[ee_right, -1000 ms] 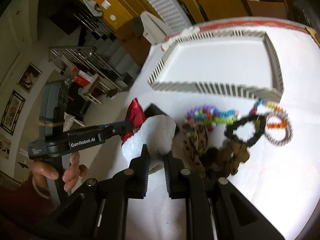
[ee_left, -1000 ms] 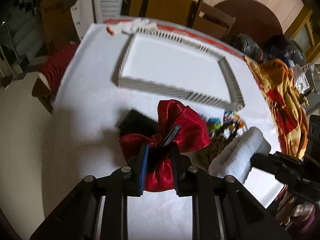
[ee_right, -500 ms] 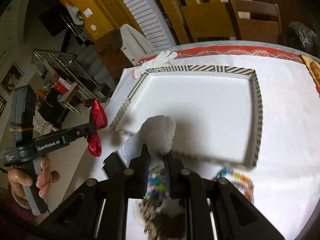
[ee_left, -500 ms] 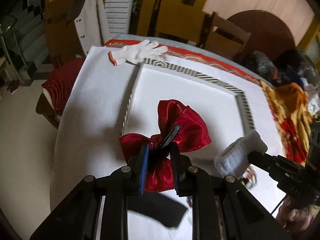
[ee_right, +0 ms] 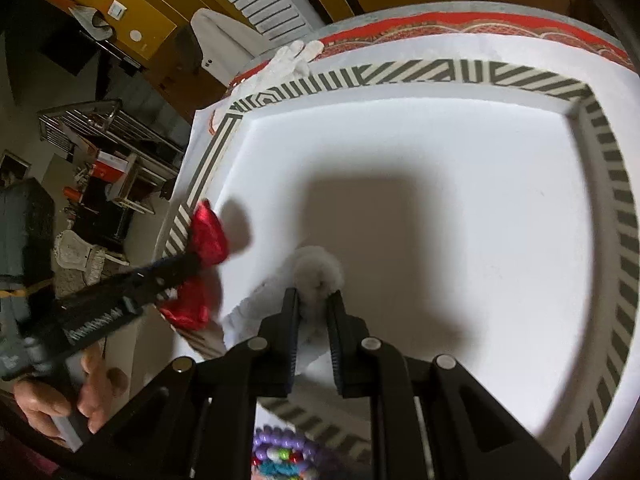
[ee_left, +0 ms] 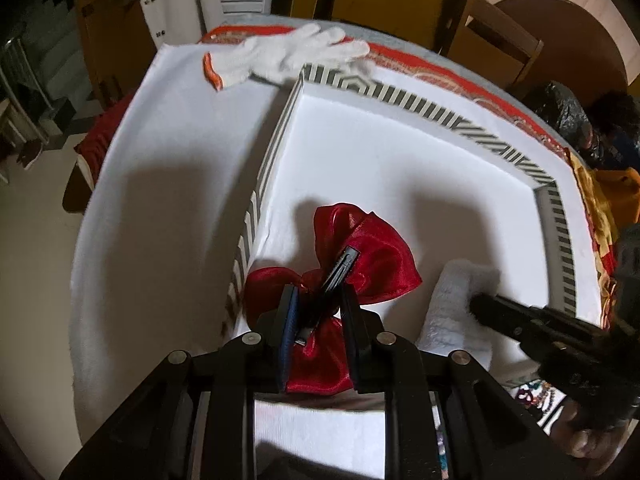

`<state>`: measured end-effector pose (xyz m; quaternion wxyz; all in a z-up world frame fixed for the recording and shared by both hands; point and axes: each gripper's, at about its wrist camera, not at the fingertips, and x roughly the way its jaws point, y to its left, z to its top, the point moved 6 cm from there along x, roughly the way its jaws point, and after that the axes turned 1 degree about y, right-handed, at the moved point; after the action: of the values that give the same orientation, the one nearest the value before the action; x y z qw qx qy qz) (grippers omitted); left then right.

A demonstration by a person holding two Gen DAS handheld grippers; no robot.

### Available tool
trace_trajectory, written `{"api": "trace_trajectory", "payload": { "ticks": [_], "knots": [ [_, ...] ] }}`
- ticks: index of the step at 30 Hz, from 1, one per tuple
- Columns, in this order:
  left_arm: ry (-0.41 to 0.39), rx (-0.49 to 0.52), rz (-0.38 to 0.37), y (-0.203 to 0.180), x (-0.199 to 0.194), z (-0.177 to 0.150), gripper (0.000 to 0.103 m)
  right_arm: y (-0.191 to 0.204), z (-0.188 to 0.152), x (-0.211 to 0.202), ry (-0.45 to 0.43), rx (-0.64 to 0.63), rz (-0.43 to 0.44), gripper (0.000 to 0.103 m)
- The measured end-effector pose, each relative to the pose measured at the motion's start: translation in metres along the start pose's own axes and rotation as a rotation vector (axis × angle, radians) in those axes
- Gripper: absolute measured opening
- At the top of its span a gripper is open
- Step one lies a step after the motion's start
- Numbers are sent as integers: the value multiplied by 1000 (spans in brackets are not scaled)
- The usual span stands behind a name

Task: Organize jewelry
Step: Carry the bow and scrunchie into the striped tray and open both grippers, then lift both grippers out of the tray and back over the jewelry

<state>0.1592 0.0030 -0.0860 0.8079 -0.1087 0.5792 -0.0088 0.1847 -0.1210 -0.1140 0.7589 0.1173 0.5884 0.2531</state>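
My left gripper point(ee_left: 318, 300) is shut on a red satin bow hair clip point(ee_left: 372, 256) and holds it over the near left corner of a white tray with a black-and-white striped rim point(ee_left: 492, 140). My right gripper point(ee_right: 314, 300) is shut on a fluffy white scrunchie point(ee_right: 318, 268) and holds it over the tray's near side point(ee_right: 612, 184). The bow also shows in the right wrist view point(ee_right: 208, 236), the scrunchie in the left wrist view point(ee_left: 456, 304). Whether either item touches the tray floor I cannot tell.
A white work glove point(ee_left: 288, 56) lies at the tray's far left corner. Colourful beaded bracelets point(ee_right: 280, 456) lie on the white tablecloth in front of the tray. Chairs and clutter surround the round table.
Both grippers moved forward from the pile on the tablecloth and now hold the bow and the scrunchie over the tray. Both stayed shut.
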Motion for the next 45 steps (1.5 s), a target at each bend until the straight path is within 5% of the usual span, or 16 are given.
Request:
{"api": "trace_trajectory", "payload": {
  "ticks": [16,24,29,34,45],
  "knots": [
    [45,24,15,1,-12,-56,18,13,-27,7,111,-74,83,14],
    [56,-1,21,6,-20,-58,18,30,-74,6,176,-100,123,14],
    [47,-17,31,5,-24,-57,20,34,-72,6,162,-107,87,15],
    [13,-18,57,8,-38,-61,27,26,-61,-6,101,-49,11,46],
    [-81,-21,73,-2,-79,-73,32,30,-77,-72,-26,-48,-11,54]
  ]
}}
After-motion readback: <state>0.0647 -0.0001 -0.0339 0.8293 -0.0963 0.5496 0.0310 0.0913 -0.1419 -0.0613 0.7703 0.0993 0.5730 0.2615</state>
